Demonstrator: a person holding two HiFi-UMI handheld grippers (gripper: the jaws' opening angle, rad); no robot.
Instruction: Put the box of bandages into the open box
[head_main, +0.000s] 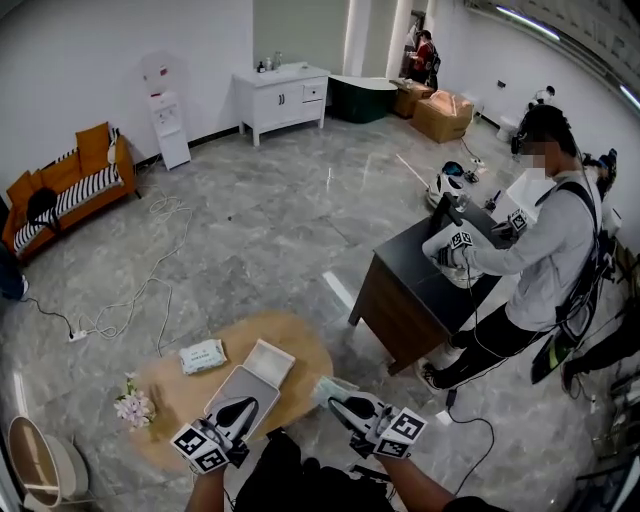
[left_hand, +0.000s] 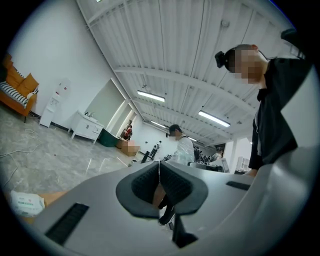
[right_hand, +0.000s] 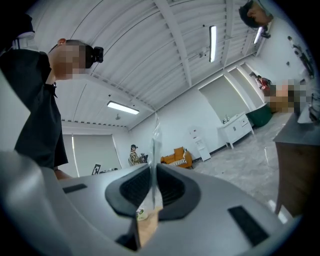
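Right tool (head_main: 338, 402): was clamped on what was likely the box of bandages (head_main: 328, 388), a thin, pale, clear-edged pack held edge-on between ribbed pads, just off the table's right rim.
Left tool (head_main: 244, 404): jaws were together and empty, over the open box.
Open box (head_main: 268, 362): lay left of the right tool, long axis slanting away; shallow, white, rigid.
Table (head_main: 305, 350): round, smooth wood.

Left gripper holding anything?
No, the left gripper has its jaws closed flat against each other, with nothing pinched between them.
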